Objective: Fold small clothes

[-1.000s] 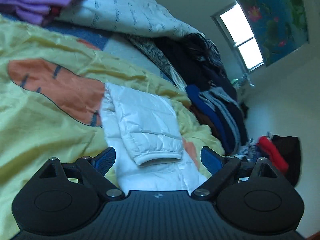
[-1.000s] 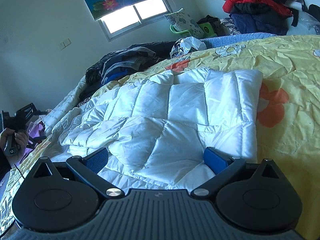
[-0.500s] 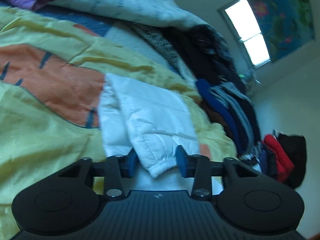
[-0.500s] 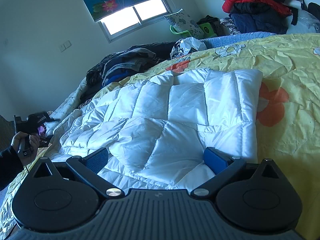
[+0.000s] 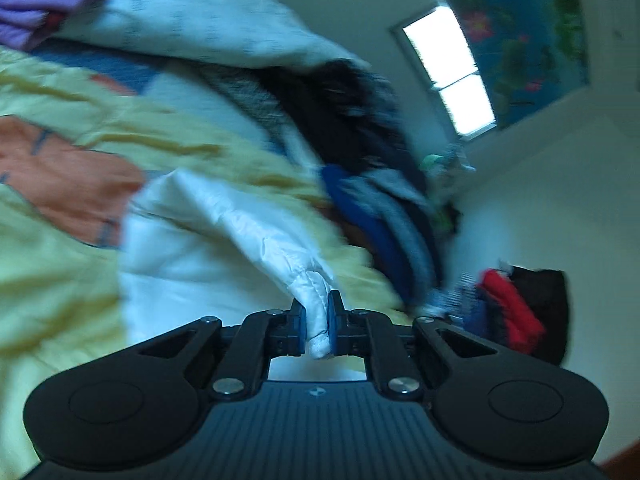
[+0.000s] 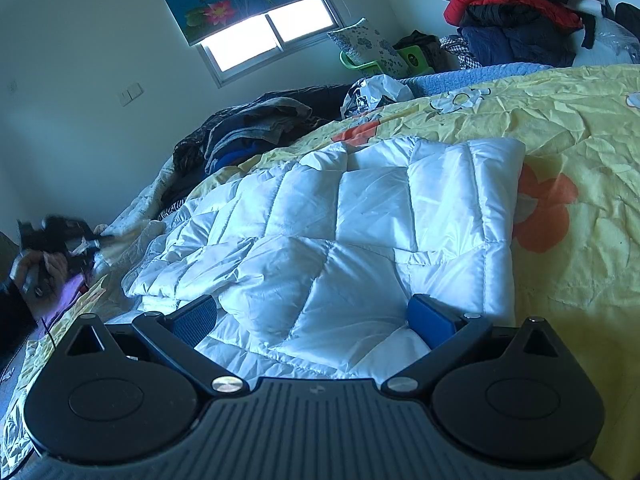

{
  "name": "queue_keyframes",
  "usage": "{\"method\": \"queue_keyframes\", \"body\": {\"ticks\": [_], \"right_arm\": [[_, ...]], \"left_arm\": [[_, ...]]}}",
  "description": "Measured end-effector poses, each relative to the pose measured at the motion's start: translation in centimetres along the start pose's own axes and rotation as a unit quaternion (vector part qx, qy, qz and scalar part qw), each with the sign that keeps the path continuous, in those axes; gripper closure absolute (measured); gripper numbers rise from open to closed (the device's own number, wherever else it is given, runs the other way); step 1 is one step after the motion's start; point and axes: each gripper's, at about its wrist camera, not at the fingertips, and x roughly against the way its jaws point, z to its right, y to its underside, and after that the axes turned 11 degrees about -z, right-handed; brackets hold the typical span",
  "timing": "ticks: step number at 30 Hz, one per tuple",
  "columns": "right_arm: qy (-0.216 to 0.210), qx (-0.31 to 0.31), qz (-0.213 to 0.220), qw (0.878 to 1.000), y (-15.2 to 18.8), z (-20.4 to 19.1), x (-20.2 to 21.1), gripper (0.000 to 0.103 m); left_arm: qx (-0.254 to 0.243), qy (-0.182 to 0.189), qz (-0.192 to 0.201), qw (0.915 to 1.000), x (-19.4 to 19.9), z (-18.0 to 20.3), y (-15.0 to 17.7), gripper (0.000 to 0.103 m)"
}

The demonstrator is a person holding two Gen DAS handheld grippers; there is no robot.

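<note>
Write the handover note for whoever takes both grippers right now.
Left gripper: jaws shut on the sleeve cuff of the white jacket, sleeve lifted off the bedspread.
Right gripper: jaws open, low over the jacket's near edge, holding nothing.
Jacket lies spread on the bed, other clothes piled behind.
Done: sleeve picked up.
Left: probably lay the sleeve across the body, then fold the jacket up.

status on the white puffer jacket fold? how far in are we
Early. Done: the white puffer jacket lies spread flat on the yellow bedspread. In hand: the left gripper has its jaws shut on the sleeve cuff, sleeve lifted off the jacket. The right gripper is open over the hem, holding nothing. Left: bring the sleeve across, then fold the body.
</note>
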Motion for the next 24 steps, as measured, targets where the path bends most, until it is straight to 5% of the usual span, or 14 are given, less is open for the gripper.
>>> {"method": "queue_keyframes", "body": {"ticks": [8,16,24], "right_arm": [[0.001,0.001,0.000,1.000,0.0,-0.1,0.0,0.002],[0.000,0.001,-0.001,1.000,0.0,-0.2,-0.1,0.002],[-0.071,-0.064,0.013,0.995,-0.2,2.4,0.4,0.002]], "left_arm": [[-0.014,0.123,-0.067,0.9900,1.4,9.2,7.6,0.093],[-0.069,0.181,-0.219,0.9564,-3.3,15.8,20.2,0.093],[0.058,0.187,-0.298,0.9343,-9.3,12.2,27.1,0.093]]}}
